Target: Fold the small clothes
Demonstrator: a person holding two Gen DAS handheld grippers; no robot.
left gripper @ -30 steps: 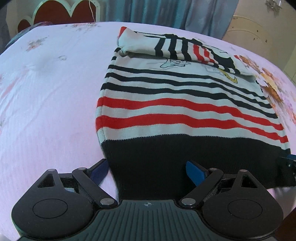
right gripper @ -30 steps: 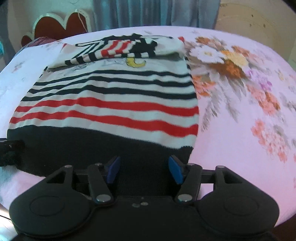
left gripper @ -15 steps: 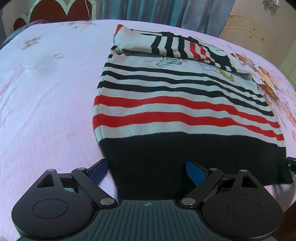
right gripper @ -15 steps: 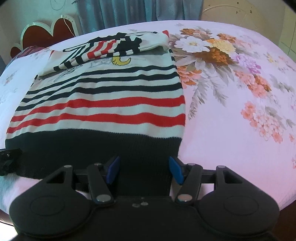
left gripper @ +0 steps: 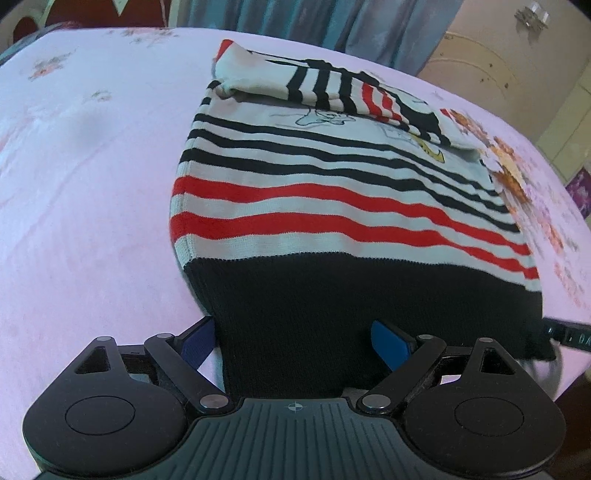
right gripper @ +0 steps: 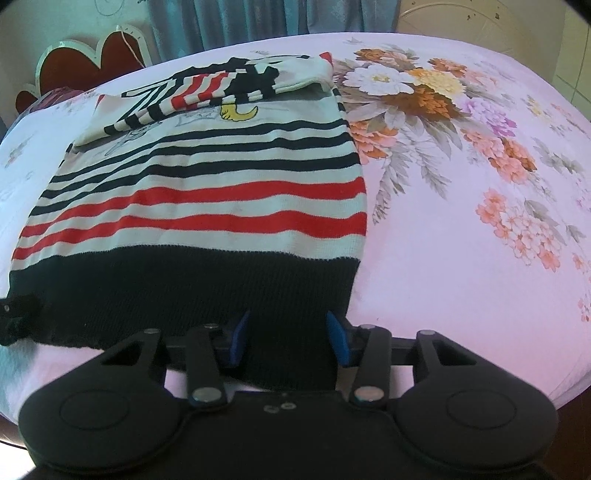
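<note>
A small knitted sweater [left gripper: 332, 206], white with black and red stripes and a black hem band [right gripper: 184, 291], lies flat on the pink bed sheet [left gripper: 74, 184]. Its sleeves [right gripper: 207, 88] are folded across the chest at the far end. My left gripper [left gripper: 291, 339] stands wide open at the near left of the hem, black knit between its blue fingers [left gripper: 388, 339]. Over the hem's near right corner my right gripper [right gripper: 288, 339] has its jaws closing, with the hem between the fingers [right gripper: 238, 338] and a gap still showing. Each gripper shows at the edge of the other's view.
A big flower print [right gripper: 406, 85] covers the sheet to the right of the sweater. A red headboard with a white scalloped rim [right gripper: 85, 70] and blue curtains [right gripper: 258, 18] stand behind the bed. The bed's near edge runs just under both grippers.
The right gripper's blue fingers have drawn closer together around the hem. Both cameras have tipped a little, so the sweater sits larger in view. The left jaws keep the same width.
</note>
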